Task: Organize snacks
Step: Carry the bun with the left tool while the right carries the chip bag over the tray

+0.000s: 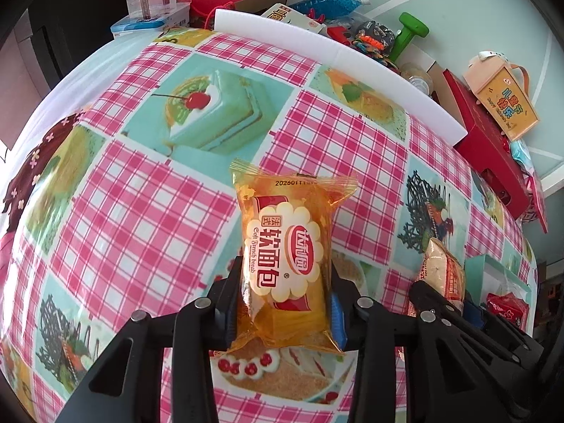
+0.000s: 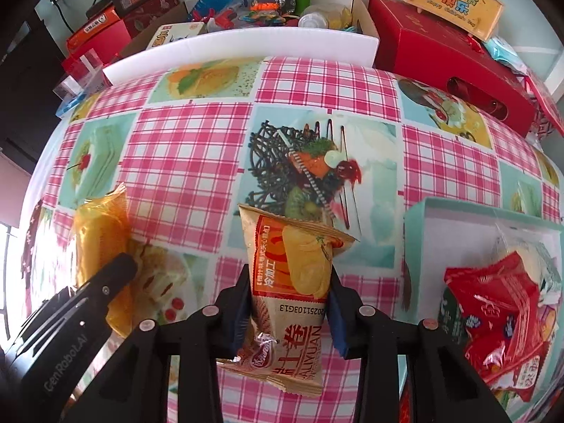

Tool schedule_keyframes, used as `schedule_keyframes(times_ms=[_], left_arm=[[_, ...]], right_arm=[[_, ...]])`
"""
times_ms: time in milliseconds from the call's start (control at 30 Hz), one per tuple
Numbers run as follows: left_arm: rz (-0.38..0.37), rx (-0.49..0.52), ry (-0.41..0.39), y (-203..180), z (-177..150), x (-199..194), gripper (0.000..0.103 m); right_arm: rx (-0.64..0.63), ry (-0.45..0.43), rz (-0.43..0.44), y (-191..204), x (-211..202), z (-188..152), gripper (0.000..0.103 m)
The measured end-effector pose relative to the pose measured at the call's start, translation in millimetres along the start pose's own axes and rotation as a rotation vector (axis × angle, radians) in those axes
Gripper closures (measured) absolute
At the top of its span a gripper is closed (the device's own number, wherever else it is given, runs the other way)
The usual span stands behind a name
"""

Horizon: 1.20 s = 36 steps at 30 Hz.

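My left gripper (image 1: 286,275) is shut on an orange soft-bread packet (image 1: 287,257) and holds it above the picture tablecloth. My right gripper (image 2: 290,282) is shut on a beige and orange egg-roll packet (image 2: 289,292). That packet and the right gripper also show at the right of the left wrist view (image 1: 440,271). The orange packet and the left gripper show at the left of the right wrist view (image 2: 100,243). A teal box (image 2: 414,232) at the right holds red snack packets (image 2: 493,310).
A white foam board (image 2: 246,47) stands along the table's far edge. Behind it lie a cardboard box of toys (image 2: 268,3), a green dumbbell (image 1: 410,33), red gift boxes (image 2: 440,56) and a pink carton (image 2: 447,0).
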State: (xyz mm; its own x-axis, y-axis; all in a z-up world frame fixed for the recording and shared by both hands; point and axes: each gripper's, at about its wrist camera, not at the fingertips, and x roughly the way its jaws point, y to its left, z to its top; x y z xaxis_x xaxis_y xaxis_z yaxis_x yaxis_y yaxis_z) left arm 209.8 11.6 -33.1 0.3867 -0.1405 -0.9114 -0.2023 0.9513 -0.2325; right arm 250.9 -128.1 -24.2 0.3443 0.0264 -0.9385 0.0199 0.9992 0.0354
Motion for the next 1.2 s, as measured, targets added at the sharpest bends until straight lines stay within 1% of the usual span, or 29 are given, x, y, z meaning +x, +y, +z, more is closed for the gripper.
schedule_keyframes(times_ms=[100,233,367,467,533,633,733,933,1200], left_arm=[[-0.007,0.000,0.005,-1.4,-9.4,-6.1,0.061],[-0.011,0.018,-0.018,-3.3,-17.2,-18.7,0.061],[-0.052,0.028,-0.045,-10.2,-29.7,-38.9,0.061],[-0.055,0.053,-0.070,-9.3,-34.1,-54.4,0.062],[-0.059,0.067,-0.083,-9.0,-37.4,-63.2,0.061],[-0.060,0.085,-0.095,-8.4,-45.7,-71.7,0.061],[-0.054,0.095,-0.102,-6.5,-58.7,-83.3,0.061],[-0.041,0.121,-0.126,-14.8,-66.0,-91.9,0.061],[-0.058,0.172,-0.168,-35.5,-70.2,-108.9,0.062]], right_arm=[[0.023,-0.015,0.023,-6.4,-10.3,-12.7,0.064],[0.032,-0.066,0.041,-17.4,-39.0,-33.8,0.064],[0.046,-0.131,0.059,-24.5,-67.8,-62.4,0.064],[0.063,-0.174,0.061,-27.3,-84.6,-83.6,0.064],[0.079,-0.189,0.059,-26.7,-92.8,-91.4,0.064],[0.108,-0.211,0.028,-30.0,-99.8,-107.0,0.064],[0.127,-0.246,0.029,-34.1,-110.9,-122.3,0.064],[0.140,-0.279,0.006,-44.9,-115.8,-126.6,0.064],[0.157,-0.304,0.024,-64.4,-127.4,-132.5,0.064]])
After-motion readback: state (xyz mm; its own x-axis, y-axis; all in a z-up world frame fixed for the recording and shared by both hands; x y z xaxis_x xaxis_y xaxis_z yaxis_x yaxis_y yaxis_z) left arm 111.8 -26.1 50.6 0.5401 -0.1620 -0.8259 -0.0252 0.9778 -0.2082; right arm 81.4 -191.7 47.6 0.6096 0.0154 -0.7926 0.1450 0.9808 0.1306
